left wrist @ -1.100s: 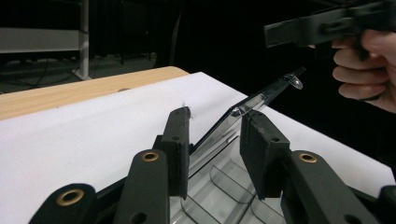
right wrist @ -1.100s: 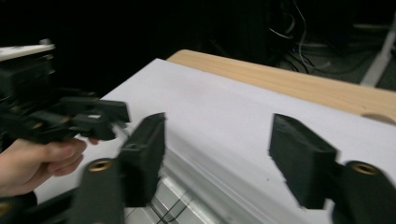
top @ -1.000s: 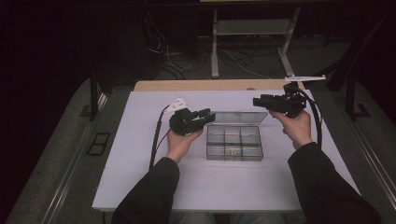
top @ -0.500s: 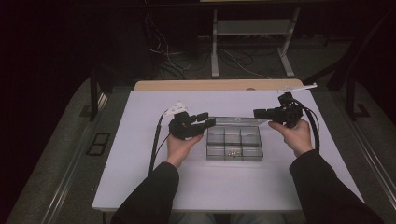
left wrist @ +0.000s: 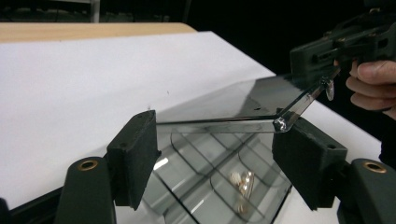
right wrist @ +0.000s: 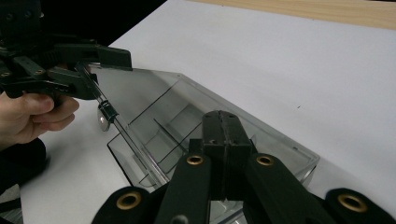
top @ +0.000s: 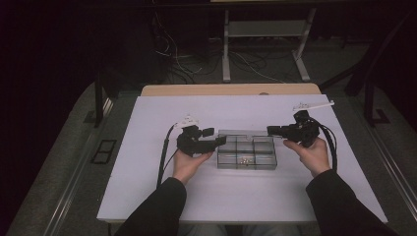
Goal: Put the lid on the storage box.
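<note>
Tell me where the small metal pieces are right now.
In the high view, the small metal pieces lie in the clear box's near middle compartment, between the two grippers.

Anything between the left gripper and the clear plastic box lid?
Nothing visible: the corner of the clear plastic lid lies between the jaws of the left gripper, which have just been opening; the right gripper pinches its far edge.

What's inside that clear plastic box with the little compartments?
In the clear box, one front middle compartment holds a few small shiny metal pieces. The other compartments look empty, though the half-raised lid and glare hide parts.
</note>
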{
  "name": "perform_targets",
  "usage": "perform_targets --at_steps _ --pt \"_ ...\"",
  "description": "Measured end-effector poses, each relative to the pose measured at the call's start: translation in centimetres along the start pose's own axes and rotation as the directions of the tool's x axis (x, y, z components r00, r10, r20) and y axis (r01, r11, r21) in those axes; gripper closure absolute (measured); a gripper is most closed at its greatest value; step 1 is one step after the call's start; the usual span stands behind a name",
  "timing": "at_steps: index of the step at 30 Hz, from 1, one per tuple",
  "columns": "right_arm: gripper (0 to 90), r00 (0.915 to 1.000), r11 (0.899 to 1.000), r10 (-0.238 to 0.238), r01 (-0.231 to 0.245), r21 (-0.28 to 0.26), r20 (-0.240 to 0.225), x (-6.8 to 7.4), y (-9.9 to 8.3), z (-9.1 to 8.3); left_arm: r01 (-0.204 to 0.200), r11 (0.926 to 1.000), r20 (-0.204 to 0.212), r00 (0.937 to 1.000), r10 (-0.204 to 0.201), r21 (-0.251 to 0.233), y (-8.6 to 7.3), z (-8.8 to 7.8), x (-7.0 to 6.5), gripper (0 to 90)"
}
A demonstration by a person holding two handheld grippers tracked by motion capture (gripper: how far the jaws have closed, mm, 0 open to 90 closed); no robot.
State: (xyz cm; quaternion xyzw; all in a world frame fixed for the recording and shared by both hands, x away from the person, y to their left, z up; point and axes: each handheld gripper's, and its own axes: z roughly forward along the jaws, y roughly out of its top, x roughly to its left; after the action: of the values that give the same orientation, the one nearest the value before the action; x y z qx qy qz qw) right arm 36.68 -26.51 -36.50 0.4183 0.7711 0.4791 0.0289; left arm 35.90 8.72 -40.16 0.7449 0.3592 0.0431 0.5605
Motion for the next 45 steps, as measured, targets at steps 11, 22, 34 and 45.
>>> perform_targets --at_steps 11,22,34,45 --pt "89.4 1.0 1.0 -0.005 0.005 -0.014 -0.007 0.4 -2.2 0.0 -0.017 0.9964 -0.017 0.9997 0.018 0.083 -1.7 -0.5 -0.3 30.0" --pt "89.4 1.0 1.0 -0.001 0.001 0.011 -0.004 0.4 -3.9 0.4 -0.011 0.9933 0.035 0.9994 0.007 0.115 -2.8 -1.6 -1.2 31.9" --pt "40.8 0.9995 0.998 0.028 -0.027 -0.047 0.012 1.3 -5.4 -0.8 0.012 0.9998 0.049 0.9987 -0.013 0.014 -3.5 -4.8 -1.5 16.2" --pt "0.4 0.9996 1.0 -0.014 0.015 -0.021 0.024 2.4 -7.4 -1.8 0.009 0.9966 0.043 0.999 -0.013 0.082 -5.2 -6.2 -2.0 0.0"
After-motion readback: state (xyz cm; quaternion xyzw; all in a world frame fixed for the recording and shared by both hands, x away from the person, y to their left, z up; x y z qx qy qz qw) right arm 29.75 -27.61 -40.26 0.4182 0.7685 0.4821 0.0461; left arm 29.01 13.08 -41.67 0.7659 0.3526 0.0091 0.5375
